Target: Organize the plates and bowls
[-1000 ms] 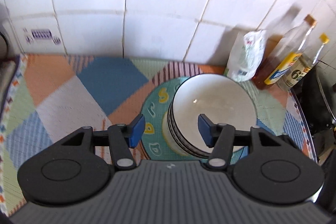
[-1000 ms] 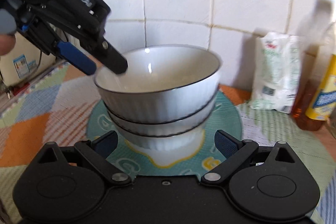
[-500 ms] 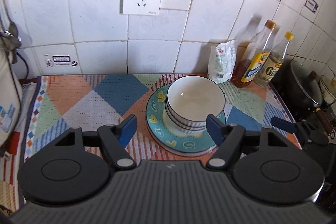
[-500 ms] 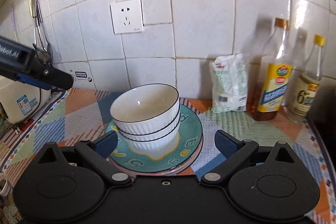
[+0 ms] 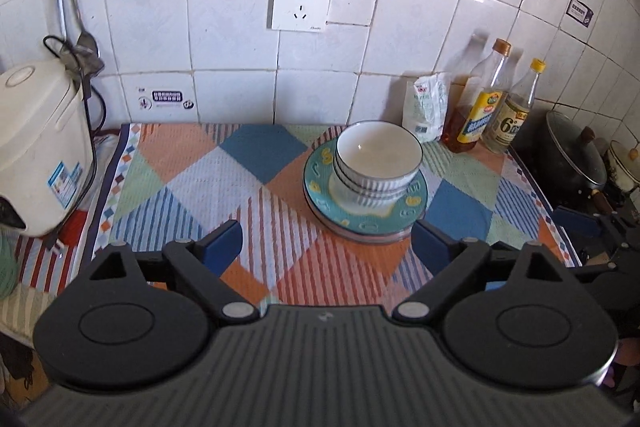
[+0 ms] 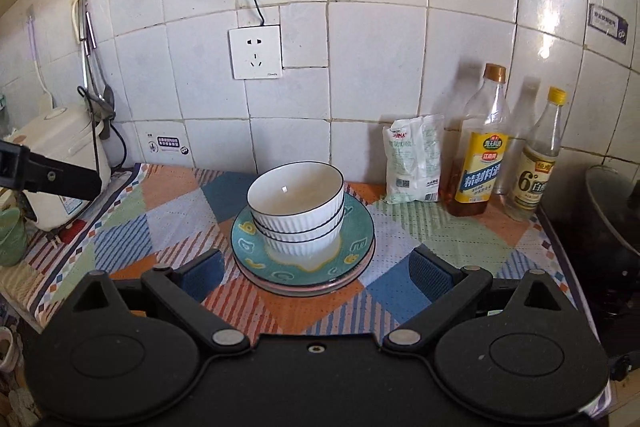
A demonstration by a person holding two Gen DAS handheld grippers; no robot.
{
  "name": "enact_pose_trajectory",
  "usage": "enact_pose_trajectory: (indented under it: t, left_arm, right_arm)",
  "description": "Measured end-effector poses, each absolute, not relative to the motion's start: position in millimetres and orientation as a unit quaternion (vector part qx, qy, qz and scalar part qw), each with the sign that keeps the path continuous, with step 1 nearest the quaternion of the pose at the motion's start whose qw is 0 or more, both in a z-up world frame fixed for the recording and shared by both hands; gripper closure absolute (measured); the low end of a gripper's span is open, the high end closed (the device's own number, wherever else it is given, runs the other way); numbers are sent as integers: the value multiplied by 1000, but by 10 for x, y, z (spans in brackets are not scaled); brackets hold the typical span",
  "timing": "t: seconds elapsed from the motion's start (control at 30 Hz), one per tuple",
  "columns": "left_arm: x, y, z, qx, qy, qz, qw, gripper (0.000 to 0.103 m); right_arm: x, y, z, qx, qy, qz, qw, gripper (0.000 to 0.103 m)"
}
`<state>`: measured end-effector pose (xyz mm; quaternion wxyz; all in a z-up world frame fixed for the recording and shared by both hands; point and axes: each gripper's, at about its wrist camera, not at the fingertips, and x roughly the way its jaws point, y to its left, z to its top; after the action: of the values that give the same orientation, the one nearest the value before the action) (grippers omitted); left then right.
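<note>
Three bowls (image 6: 296,203) nested on stacked plates (image 6: 304,267) near mat (image 5: 192,187) back edge, seemingly done; left gripper (image 5: 326,241) opening, right gripper (image 6: 316,273) wide, both empty.

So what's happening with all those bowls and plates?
A person is tidying dishes with a gripper in each hand. Three white bowls sit nested inside each other on a small stack of plates, teal one on top, on the patchwork cloth. Nothing is being held: the left gripper has its jaws opening with nothing between them, and the right gripper is open and empty too. Both hang short of the stack, so the stacking looks done.
</note>
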<state>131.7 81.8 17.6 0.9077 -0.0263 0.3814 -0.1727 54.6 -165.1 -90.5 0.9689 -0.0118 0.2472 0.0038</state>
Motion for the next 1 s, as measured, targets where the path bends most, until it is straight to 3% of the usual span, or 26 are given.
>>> enact_pose_trajectory:
  t: [0.2,0.53,1.0]
  left_arm:
    - [967,911,243,-29,352,-154,923,2]
    - [518,905,406,0,324,-127,938,0]
    - [396,752,355,22,368,-120,922,0]
  right_arm:
    - [239,-1511,-931,-20,259,-3,966,3]
    - [-100,-1486,-828,-15,262,-23,965,3]
    - [-337,-1631,-609,0,263,-52,963,3]
